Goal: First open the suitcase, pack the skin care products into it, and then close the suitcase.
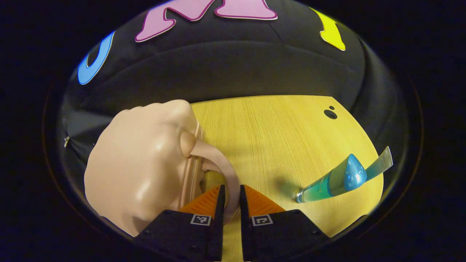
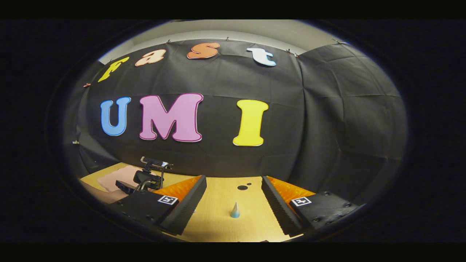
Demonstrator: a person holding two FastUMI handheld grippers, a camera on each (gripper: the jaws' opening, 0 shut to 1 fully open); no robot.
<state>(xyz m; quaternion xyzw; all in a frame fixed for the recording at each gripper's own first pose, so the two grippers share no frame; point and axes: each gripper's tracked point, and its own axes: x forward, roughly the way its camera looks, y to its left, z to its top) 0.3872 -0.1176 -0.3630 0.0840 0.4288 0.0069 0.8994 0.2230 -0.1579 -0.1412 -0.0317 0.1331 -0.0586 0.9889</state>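
Left hand-held gripper (image 1: 231, 196) clamped narrow on the suitcase's curved handle (image 1: 226, 171), handle partly hidden between both fingers. Pale pink suitcase (image 1: 142, 163) closed, lying on the bench (image 1: 269, 131), cut off at its lower left. Blue-green tube (image 1: 338, 180) right of the suitcase, well apart. Right hand-held gripper (image 2: 233, 203) spread wide, holding nothing, low over the bench.

Nothing legible: the print on the blue tube's (image 1: 340, 179) flat end is too small to read
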